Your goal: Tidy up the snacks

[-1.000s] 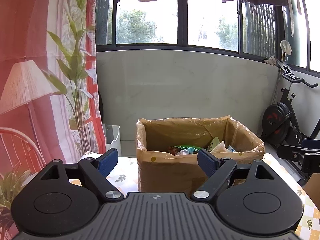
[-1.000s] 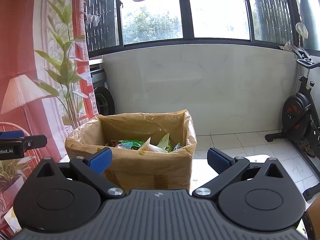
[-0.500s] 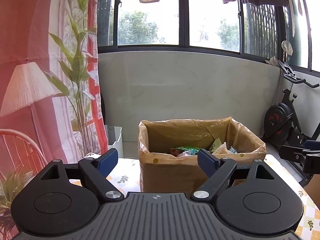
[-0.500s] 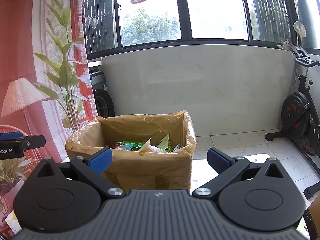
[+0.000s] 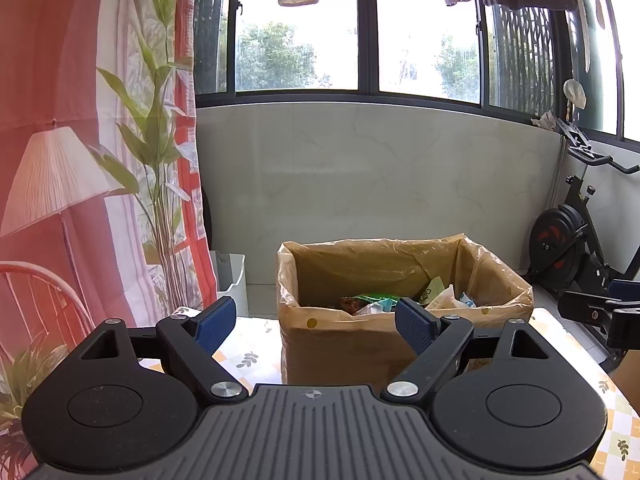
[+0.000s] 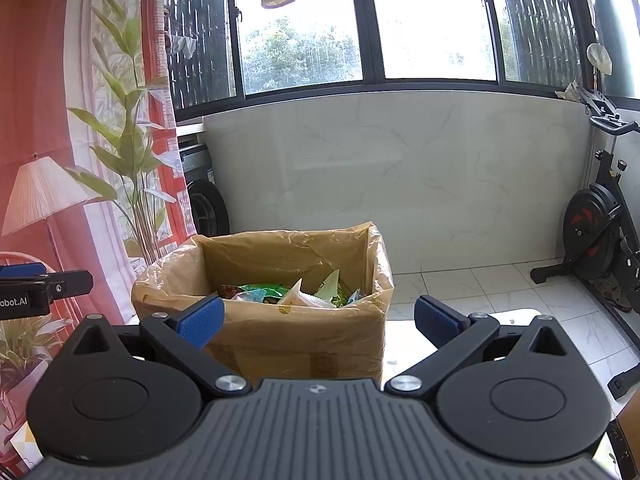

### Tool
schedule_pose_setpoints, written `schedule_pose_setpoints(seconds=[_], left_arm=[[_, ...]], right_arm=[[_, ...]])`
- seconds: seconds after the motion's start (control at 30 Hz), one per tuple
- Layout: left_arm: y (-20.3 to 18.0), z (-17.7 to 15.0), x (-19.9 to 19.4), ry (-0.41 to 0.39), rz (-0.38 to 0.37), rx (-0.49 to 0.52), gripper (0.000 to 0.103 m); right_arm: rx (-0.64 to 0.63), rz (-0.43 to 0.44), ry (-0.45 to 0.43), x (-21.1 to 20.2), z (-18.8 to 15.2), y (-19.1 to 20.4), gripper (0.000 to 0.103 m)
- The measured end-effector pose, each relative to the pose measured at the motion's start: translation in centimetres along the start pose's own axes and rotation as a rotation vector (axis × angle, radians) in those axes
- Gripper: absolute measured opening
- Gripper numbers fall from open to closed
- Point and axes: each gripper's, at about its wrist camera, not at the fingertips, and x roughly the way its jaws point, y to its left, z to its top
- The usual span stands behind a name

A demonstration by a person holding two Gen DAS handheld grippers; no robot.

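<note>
1. Left wrist view. Cardboard box [image 5: 352, 350], lined with a tan plastic bag, stands upright on the patterned tablecloth [image 5: 252, 354], mouth up, its long side running left to right. Inside it: snack packets [image 5: 376, 303], a green one and several pale ones; only their tops clear the front rim, so I cannot count them or read them.
2. Same view. My left gripper [image 5: 316, 322] sits just short of the box, jaws spread wide, nothing between the blue pads [image 5: 214, 322]. My right gripper [image 5: 600, 312] shows right of the box, cut off by the frame edge.
3. Right wrist view. Same box [image 6: 304, 344], left of centre, one corner turned toward me. The snack packets [image 6: 288, 294] are heaped against the near wall; lower layers hidden.
4. Same view. My right gripper [image 6: 320, 322] is before the box, jaws wide apart and empty. My left gripper [image 6: 40, 286] pokes in left of the box, mostly cropped.
</note>
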Motion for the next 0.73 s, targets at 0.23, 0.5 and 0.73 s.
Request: schedule_pose_setpoints(seconds=[0.23,0.5,0.73], left_arm=[[0.12,-0.01,-0.02,-0.003,-0.002,0.0,0.088],[0.3,-0.12,-0.13,-0.008,-0.007,-0.004,0.088],[0.45,-0.23,-0.18,-0.009,-0.008,-0.007,0.088]], right_arm=[[0.001,-0.002,-0.002,0.04,0.05,0.02,0.103],[0.001,-0.002,-0.001,0.04,0.06,0.07,0.103],[0.001,-0.002,-0.001,0.02,0.05,0.09,0.103]])
